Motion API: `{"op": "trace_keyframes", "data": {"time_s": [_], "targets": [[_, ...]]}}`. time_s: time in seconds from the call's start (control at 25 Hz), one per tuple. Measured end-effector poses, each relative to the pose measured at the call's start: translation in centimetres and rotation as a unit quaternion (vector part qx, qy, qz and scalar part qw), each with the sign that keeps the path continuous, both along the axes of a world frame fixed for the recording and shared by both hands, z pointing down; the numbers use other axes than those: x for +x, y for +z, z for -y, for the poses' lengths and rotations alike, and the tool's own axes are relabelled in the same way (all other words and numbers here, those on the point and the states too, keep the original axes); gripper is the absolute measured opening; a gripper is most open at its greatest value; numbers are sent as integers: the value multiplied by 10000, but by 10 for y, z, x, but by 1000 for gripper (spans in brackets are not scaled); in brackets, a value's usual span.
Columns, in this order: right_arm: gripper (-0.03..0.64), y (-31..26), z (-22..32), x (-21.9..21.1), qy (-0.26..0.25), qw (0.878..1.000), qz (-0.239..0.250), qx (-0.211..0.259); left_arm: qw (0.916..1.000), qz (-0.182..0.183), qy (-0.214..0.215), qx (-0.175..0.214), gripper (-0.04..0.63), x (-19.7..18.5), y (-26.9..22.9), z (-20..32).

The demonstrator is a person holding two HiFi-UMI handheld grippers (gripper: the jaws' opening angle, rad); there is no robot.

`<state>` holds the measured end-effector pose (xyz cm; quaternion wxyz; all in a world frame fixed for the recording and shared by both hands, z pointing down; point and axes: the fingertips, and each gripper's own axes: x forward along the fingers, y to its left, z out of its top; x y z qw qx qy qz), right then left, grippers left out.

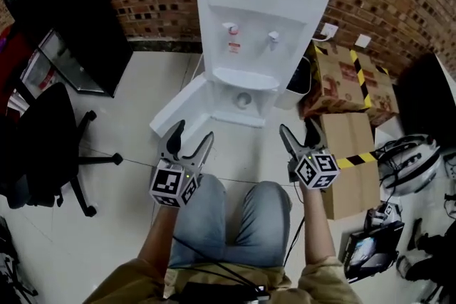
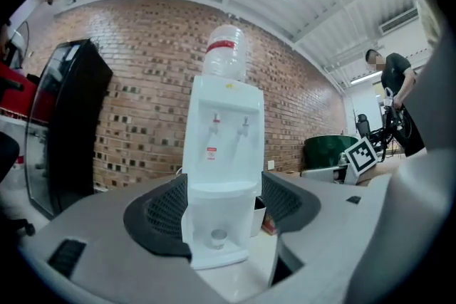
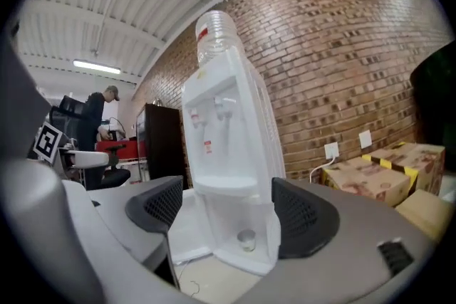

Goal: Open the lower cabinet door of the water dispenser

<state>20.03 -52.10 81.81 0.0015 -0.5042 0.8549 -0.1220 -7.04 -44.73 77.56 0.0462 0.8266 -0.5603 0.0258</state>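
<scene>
The white water dispenser stands against the brick wall. Its lower cabinet door hangs swung out to the left, and a small metal cup sits inside the bare compartment. My left gripper and right gripper hover side by side above my knees, well short of the dispenser, touching nothing. Both are open and empty. In the left gripper view, the dispenser shows between the spread jaws of my left gripper. In the right gripper view, my right gripper frames the open door and the cup.
A black office chair stands at the left, with a black cabinet behind it. Cardboard boxes with hazard tape sit right of the dispenser. A helmet and gear lie at the far right. My legs in jeans are below the grippers.
</scene>
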Motion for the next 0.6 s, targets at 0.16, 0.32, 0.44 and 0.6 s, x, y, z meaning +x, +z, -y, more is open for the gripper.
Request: {"op": "trace_keyframes", "data": {"time_s": [0.16,0.32,0.44,0.6], "targets": [[425,-54,-20,17,225,9991,-294,206,9998,113,101,-93,313,9,-24,4],[407,-152,-37,10,198,9955,-773,519,9997,76,210,18,313,10,-112,1],[405,-233,-51,-2,122,9949,-853,518,9997,33,171,-185,313,14,-190,-12],[405,-337,-73,-12,220,9977,-549,318,9992,91,144,-363,313,21,-296,-37]]}}
